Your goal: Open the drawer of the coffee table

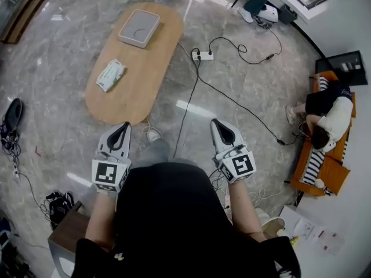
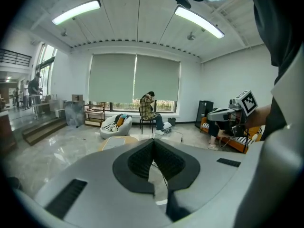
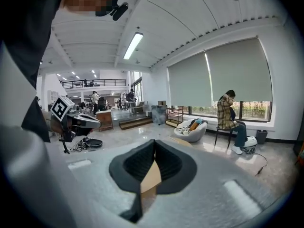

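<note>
The oval wooden coffee table point(image 1: 136, 77) stands on the marble floor ahead of me, to the left of centre. A grey square pad point(image 1: 139, 28) and a pack of wipes point(image 1: 110, 75) lie on its top. No drawer shows from above. My left gripper point(image 1: 123, 126) hovers just short of the table's near end, jaws shut and empty. My right gripper point(image 1: 216, 123) is held further right over bare floor, also shut with nothing in it. In the left gripper view the table point(image 2: 116, 141) lies beyond the closed left gripper point(image 2: 153, 145); in the right gripper view the right gripper point(image 3: 154, 145) is closed too.
A white power strip point(image 1: 203, 55) and black cables run across the floor right of the table. A person sits on an orange sofa point(image 1: 333, 169) at far right. A wooden cabinet point(image 1: 66, 230) is at my lower left. A beanbag point(image 2: 116, 126) and a seated person point(image 2: 149, 110) lie beyond the table.
</note>
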Tool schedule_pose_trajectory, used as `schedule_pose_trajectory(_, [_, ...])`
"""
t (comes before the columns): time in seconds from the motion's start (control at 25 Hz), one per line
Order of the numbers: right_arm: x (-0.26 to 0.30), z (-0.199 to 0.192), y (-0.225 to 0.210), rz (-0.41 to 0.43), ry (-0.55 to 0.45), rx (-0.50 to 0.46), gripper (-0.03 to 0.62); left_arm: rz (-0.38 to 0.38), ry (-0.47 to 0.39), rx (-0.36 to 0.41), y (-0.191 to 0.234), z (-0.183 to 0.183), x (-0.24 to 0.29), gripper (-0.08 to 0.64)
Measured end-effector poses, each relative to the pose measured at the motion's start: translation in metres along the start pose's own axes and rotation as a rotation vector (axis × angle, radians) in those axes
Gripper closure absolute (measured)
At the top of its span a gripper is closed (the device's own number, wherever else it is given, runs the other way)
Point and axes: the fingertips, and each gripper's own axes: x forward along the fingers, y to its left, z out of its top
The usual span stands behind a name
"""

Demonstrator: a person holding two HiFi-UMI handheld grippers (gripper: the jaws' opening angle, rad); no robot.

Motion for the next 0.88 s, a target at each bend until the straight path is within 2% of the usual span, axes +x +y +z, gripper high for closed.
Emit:
schedule_pose_trajectory(0.16, [0.035, 0.013, -0.013, 0.023, 0.022, -0.006, 0.594, 0.016, 0.000, -0.012, 0.024, 0.004, 0.018, 0.546])
schedule_pose_trajectory(0.4, [0.086, 0.022, -0.021, 0.068, 0.052, 0.008, 0.594, 0.072, 0.029, -0.069, 0.059, -0.005, 0.035, 0.546])
schedule_pose_trajectory(0.68, [0.126, 0.026, -0.015, 0.141, 0.079, 0.030, 0.594, 0.127, 0.044, -0.114, 0.071, -0.024, 0.030, 0.546])
schedule_pose_trajectory(0.88, [0.150, 0.028, -0.011, 0.212, 0.101, 0.002, 0.594, 0.183, 0.050, -0.149, 0.073, -0.033, 0.025, 0.546])
